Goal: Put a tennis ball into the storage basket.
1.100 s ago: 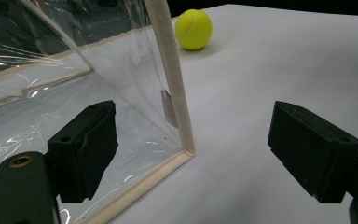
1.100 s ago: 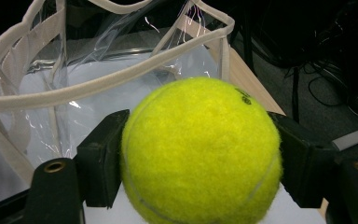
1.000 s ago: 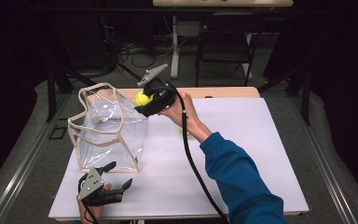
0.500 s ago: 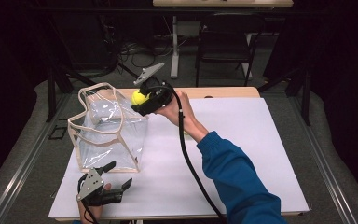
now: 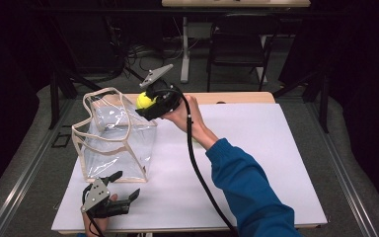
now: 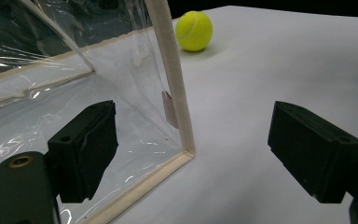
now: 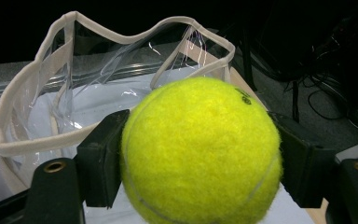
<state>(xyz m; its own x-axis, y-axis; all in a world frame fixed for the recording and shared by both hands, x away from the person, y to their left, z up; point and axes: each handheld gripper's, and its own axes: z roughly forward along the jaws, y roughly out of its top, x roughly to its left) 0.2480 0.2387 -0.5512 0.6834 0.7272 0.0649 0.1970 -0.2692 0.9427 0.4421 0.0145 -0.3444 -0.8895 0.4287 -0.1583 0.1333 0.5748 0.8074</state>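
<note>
A clear plastic bag (image 5: 113,140) with beige trim stands open-topped on the left of the white table (image 5: 256,148). My right gripper (image 5: 147,103) hovers at the bag's far right corner, above its rim, shut on a yellow tennis ball (image 5: 145,100). In the right gripper view this ball (image 7: 200,154) sits between both pads, with the bag's mouth (image 7: 116,60) just beyond. My left gripper (image 5: 126,184) rests open near the table's front left, and its jaws straddle the bag's lower corner (image 6: 184,151) without touching it. Beyond that corner a second tennis ball (image 6: 194,31) lies on the table.
The right gripper's black cable (image 5: 197,163) trails across the table's middle beside the blue sleeve (image 5: 246,187). A wooden strip (image 5: 237,97) edges the table's far side. A chair (image 5: 237,44) and stands are on the floor behind.
The right gripper has edged slightly left toward the bag's mouth with the ball in it. The left gripper has not moved.
</note>
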